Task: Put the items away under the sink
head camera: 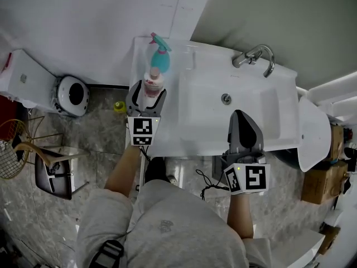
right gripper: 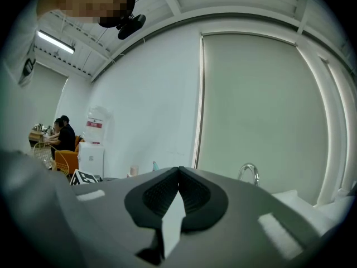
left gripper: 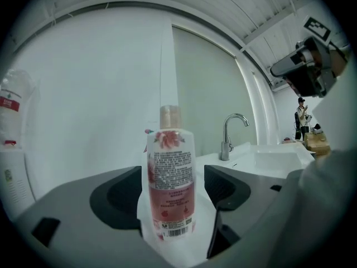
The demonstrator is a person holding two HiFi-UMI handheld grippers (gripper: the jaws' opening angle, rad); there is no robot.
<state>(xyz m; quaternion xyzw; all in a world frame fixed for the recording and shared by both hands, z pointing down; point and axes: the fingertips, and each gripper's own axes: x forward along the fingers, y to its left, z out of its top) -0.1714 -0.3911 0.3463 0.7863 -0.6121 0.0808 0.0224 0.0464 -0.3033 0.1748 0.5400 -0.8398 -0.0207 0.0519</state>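
So the white sink top (head camera: pixel 206 135) takes up most of the head view, basin in the middle and faucet (head camera: pixel 255 55) at the back right corner. The right gripper (head camera: pixel 241 116) hangs over the front edge of the basin, jaws pressed fully together with nothing in them. The left gripper (head camera: pixel 147 89) is over at the sink top's left edge, jaws spread wide. The pink bottle (head camera: pixel 152 84) stands upright right between them, but there's a gap on both sides, so the pads aren't on it. A blue spray bottle (head camera: pixel 159 57) sits just behind it, in the back left corner.
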